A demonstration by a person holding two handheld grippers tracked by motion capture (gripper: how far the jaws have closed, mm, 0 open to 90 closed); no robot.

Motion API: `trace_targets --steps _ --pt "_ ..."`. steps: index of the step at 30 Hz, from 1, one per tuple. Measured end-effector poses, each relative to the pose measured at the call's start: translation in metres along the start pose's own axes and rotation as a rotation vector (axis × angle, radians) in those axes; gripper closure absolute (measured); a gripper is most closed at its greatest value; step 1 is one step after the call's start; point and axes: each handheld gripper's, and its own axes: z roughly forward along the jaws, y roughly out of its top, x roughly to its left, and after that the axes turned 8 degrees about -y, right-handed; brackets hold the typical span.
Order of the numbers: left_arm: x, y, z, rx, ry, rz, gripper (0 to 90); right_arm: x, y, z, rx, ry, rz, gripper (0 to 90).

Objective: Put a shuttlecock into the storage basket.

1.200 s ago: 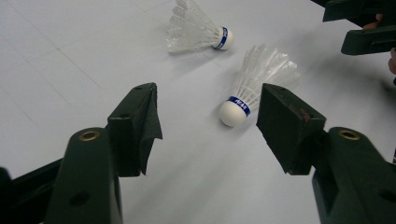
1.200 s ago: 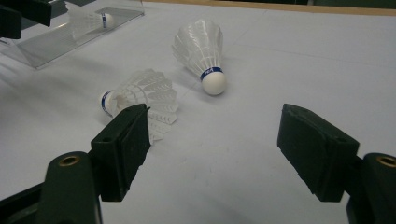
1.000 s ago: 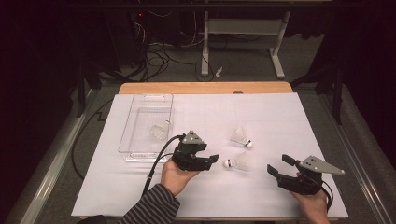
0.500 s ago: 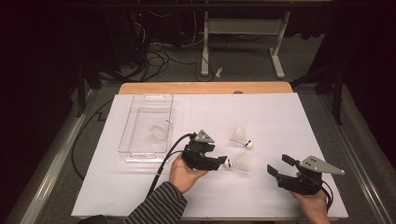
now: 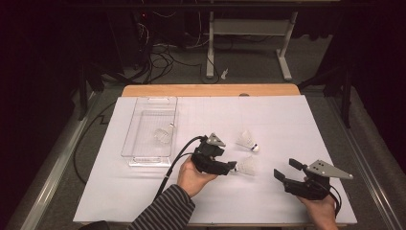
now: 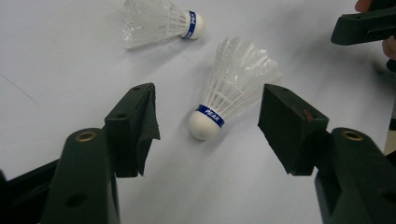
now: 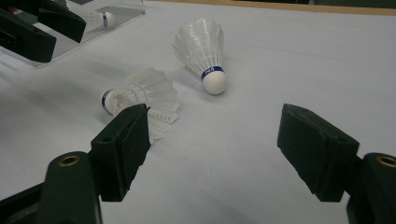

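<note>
My table (image 5: 287, 120) wears a white sheet, wood edge (image 5: 210, 90) beyond. Past it, a dark floor (image 5: 249, 62) with tangled cables (image 5: 167, 52) and a grey desk frame (image 5: 249, 28)

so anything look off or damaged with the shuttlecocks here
Nothing looks damaged. Two shuttlecocks lie on their sides on the white sheet: one between the open left claw jaws, untouched, another beyond it. A third lies in the clear tray. Feathers look intact.

Left gripper (image 5: 231, 167) held low over the table, jaws spread wide, pointing right, striped sleeve (image 5: 165, 211) reaching in from the bottom edge. Right gripper (image 5: 282, 170) low near the table's front right, jaws apart, pointing left, hand (image 5: 320, 209) behind it.
</note>
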Motion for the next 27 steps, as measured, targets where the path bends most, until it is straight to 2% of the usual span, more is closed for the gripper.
trace_targets --steps 9,19,20,27 --pt "-0.003 0.001 0.003 0.018 0.002 0.011 36.9 0.000 0.000 0.000 0.002 0.000 -0.003 26.3" --pt "-0.005 -0.001 0.012 0.064 0.000 0.016 34.9 0.000 0.000 0.000 0.000 -0.001 -0.003 26.3" --pt "-0.006 -0.001 0.012 0.074 0.003 0.031 34.7 0.000 0.000 0.000 0.001 0.000 -0.004 26.3" --pt "-0.008 -0.001 0.016 0.096 0.005 0.044 34.3 0.000 0.000 0.000 0.004 0.001 -0.005 26.3"
